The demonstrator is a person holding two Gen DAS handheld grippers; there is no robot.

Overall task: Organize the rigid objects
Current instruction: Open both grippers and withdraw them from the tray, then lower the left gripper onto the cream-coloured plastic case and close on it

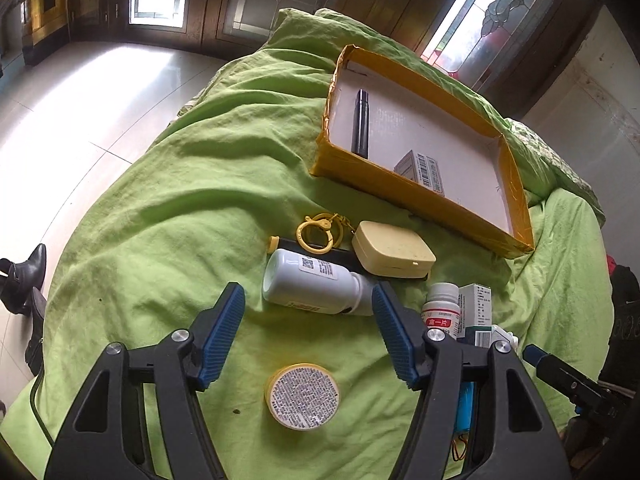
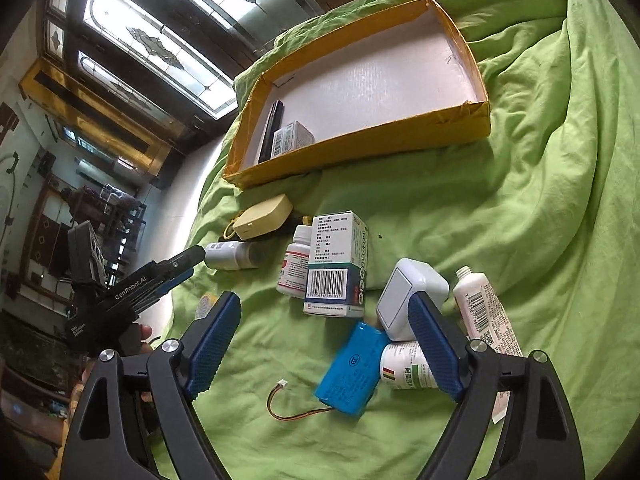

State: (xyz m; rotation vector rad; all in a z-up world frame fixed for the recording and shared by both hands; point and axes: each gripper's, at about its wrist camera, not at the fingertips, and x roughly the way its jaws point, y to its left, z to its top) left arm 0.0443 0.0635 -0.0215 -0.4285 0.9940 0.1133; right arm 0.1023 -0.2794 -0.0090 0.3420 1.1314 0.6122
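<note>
Both grippers hung spread and empty over the clutter on the green bedsheet (image 1: 160,200).

The left gripper (image 1: 308,300) stood apart above a round yellow tin (image 1: 302,396), a white plastic bottle (image 1: 316,284) lying just beyond its tips. The right gripper (image 2: 324,312) gaped over a blue battery pack (image 2: 352,372) beside a white charger block (image 2: 408,292). Farther off, the yellow cardboard tray (image 2: 360,148) held a black tube (image 2: 272,128) and a small grey carton (image 2: 292,136) near one corner.
</note>
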